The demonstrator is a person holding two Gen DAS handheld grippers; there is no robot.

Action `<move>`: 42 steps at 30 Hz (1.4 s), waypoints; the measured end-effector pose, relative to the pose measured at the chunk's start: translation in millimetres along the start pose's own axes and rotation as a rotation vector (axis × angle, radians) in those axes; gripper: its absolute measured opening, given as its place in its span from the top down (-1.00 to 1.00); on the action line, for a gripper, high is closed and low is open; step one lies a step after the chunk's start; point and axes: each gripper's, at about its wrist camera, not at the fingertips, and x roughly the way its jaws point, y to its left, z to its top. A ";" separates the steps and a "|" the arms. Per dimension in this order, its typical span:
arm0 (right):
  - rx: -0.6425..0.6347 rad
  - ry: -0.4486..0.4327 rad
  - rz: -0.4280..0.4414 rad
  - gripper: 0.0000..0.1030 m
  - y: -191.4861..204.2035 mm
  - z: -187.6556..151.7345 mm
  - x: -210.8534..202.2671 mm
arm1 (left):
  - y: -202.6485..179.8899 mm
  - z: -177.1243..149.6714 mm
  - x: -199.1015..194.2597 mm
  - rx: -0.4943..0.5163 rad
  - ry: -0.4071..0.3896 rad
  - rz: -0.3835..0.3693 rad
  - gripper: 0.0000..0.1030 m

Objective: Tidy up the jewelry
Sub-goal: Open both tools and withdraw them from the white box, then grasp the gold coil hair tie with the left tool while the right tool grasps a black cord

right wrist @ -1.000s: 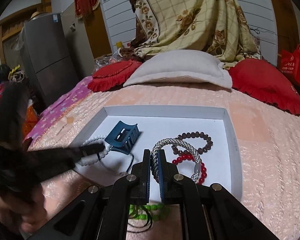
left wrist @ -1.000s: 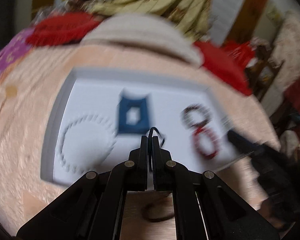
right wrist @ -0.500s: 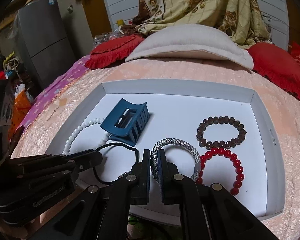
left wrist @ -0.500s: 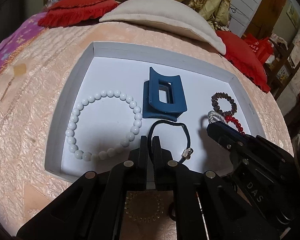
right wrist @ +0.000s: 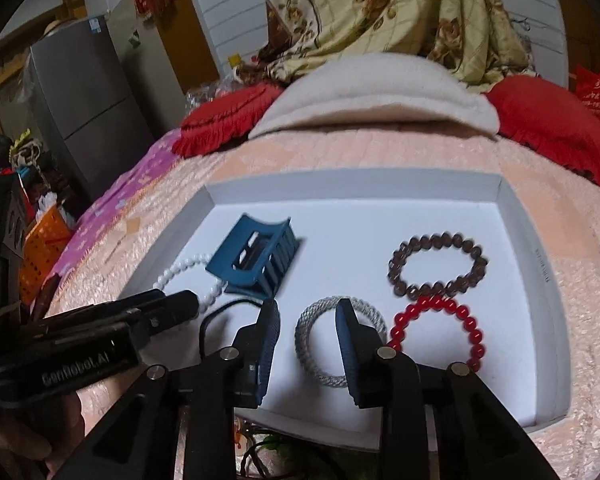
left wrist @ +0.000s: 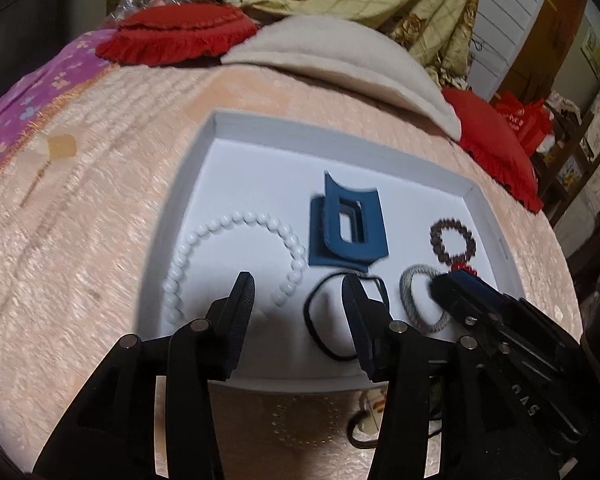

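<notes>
A white tray (left wrist: 340, 136) (right wrist: 352, 184) lies on the pink bedspread. In it are a white bead bracelet (left wrist: 204, 236) (right wrist: 180, 270), a blue hair claw (left wrist: 346, 228) (right wrist: 256, 256), a black hair tie (left wrist: 320, 324) (right wrist: 220, 312), a silver braided bracelet (left wrist: 410, 292) (right wrist: 318, 360), a brown bead bracelet (left wrist: 452, 236) (right wrist: 436, 268) and a red bead bracelet (right wrist: 440, 332). My left gripper (left wrist: 298, 292) is open and empty over the tray's near edge, the black tie beside its right finger. My right gripper (right wrist: 308, 316) is open and empty over the silver bracelet.
A cream pillow (right wrist: 372, 96) and red cushions (right wrist: 552, 120) (left wrist: 176, 36) lie behind the tray. More jewelry lies on the bedspread below the tray's near edge (left wrist: 364, 420) (right wrist: 268, 448). A grey fridge (right wrist: 84, 104) and an orange basket (right wrist: 40, 256) stand left of the bed.
Both grippers have opened. The left let go of the black hair tie and the right let go of the silver bracelet; both now lie in the tray.
</notes>
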 end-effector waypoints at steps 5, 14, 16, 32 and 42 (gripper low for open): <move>0.008 -0.124 -0.032 0.45 -4.3 -2.4 -41.1 | 16.4 -5.3 -31.1 0.023 -0.086 -0.005 0.13; 0.041 -0.100 -0.146 0.42 -29.8 -63.5 -109.9 | 13.4 -75.9 -55.9 0.169 -0.040 -0.032 0.13; 0.055 -0.046 -0.184 0.42 -37.1 -75.9 -106.5 | 11.4 -77.2 -49.4 0.175 -0.040 0.002 0.13; 0.014 0.040 -0.091 0.42 -40.2 -98.4 -90.5 | -4.6 -82.1 -14.8 0.262 -0.001 0.129 0.71; -0.044 0.068 -0.006 0.42 -9.4 -85.5 -60.2 | 1.6 -74.4 -28.3 0.194 -0.028 0.066 0.86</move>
